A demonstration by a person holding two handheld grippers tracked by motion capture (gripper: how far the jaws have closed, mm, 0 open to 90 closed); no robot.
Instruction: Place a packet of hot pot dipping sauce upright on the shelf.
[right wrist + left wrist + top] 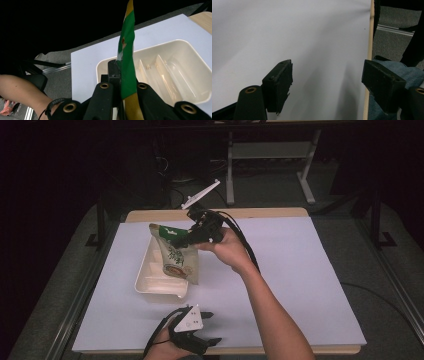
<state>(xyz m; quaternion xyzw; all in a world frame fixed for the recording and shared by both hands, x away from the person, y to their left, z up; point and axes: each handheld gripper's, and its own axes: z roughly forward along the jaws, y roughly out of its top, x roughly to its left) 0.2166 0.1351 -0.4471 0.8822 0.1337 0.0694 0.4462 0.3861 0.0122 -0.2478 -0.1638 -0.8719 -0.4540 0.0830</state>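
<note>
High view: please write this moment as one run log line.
right tool: shut on green snack pouch | pouch: above white plastic tray | left tool: open, idle

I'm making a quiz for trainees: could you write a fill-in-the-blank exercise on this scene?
1. The right tongs are shut on the green top edge of a snack ____.
2. The pouch hangs above a cream-white ____ with dividers.
3. The left tongs stand ____, with nothing between them.
4. The tray rests on a white sheet covering the ____.

Missing words: pouch; tray; open; table
</note>
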